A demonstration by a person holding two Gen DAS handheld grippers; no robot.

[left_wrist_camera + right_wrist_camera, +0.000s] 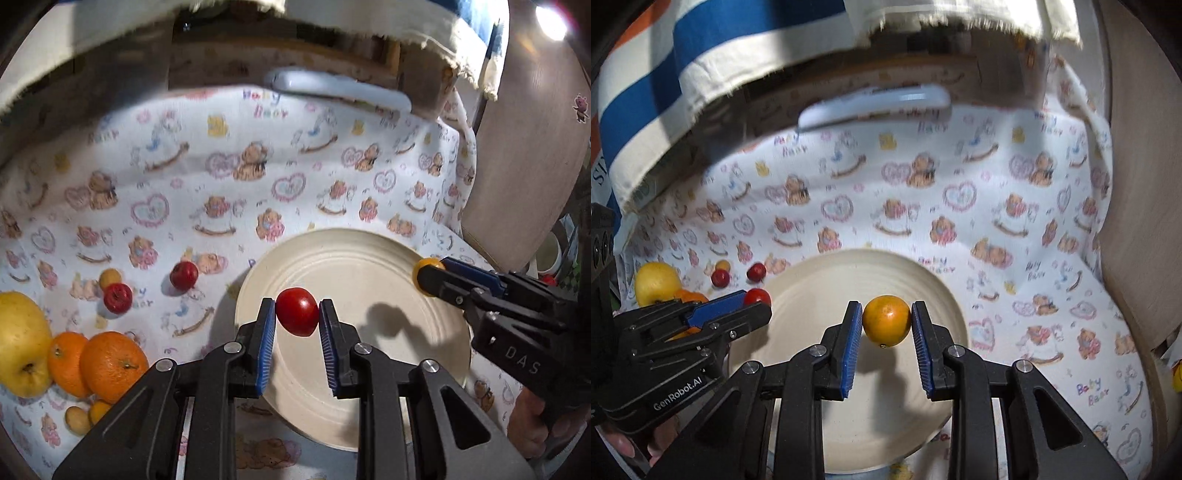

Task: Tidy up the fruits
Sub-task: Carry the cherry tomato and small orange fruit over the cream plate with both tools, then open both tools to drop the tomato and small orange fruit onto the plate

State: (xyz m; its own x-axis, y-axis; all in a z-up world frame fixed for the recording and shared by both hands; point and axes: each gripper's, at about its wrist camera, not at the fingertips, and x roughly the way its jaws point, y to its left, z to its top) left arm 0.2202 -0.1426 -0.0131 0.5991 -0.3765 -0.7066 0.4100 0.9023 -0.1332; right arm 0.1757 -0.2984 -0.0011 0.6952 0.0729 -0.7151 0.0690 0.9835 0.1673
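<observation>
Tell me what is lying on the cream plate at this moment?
Nothing lies on the plate. Its visible surface is bare, with only shadows. The left gripper holds a red fruit above it, the right gripper a small orange fruit. The grippers cover its near part.

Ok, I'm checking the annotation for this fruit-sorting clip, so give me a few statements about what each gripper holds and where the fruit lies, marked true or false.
1. The left gripper is shut on a small red fruit. True.
2. The right gripper is empty. False: it is shut on a small orange fruit.
3. Fruit already lies on the plate. False: none rests on it; both held fruits hang above it.
4. The yellow apple and two oranges sit on the cloth, off the plate. True.
</observation>
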